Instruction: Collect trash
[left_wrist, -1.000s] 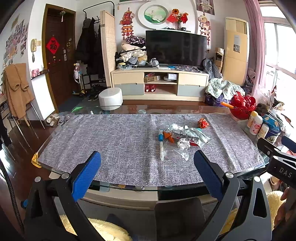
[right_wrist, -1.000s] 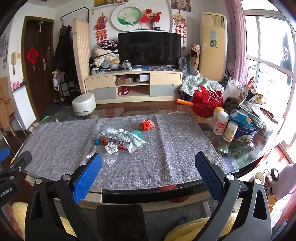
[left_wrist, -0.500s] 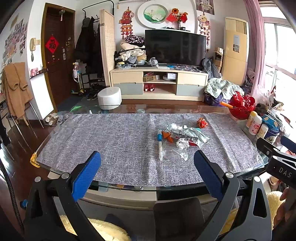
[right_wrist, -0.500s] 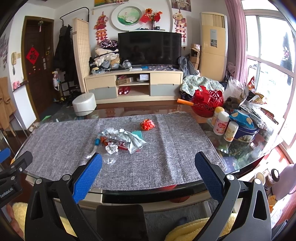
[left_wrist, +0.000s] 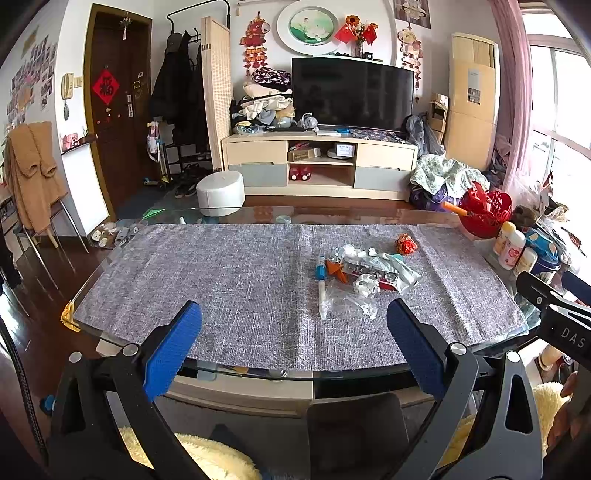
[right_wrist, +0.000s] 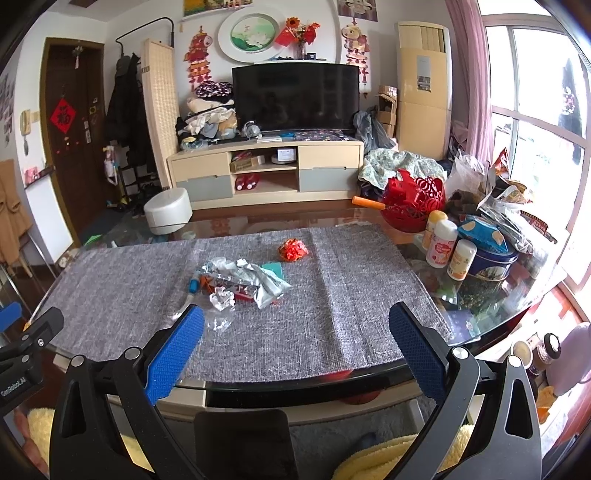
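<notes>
Table mat (left_wrist: 229, 280), grey and woven, is seen spread over the glass table (left_wrist: 351, 214). Trash pile (left_wrist: 369, 269) is found on the mat toward 1 o'clock in the left view, 11 o'clock in the right view: silver foil wrapper (right_wrist: 255, 278), clear film (left_wrist: 351, 302), red crumpled ball (right_wrist: 292, 249). All is judged light, soft, crinkly; raised folds are best pinched. Left gripper (left_wrist: 293, 343) and right gripper (right_wrist: 295, 341) are held spread wide, empty, short of the pile.

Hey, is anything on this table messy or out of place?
Yes: a loose heap of crumpled wrappers, clear plastic film and a syringe-like tube litters the grey table runner; a red crumpled ball sits apart behind it.
</notes>
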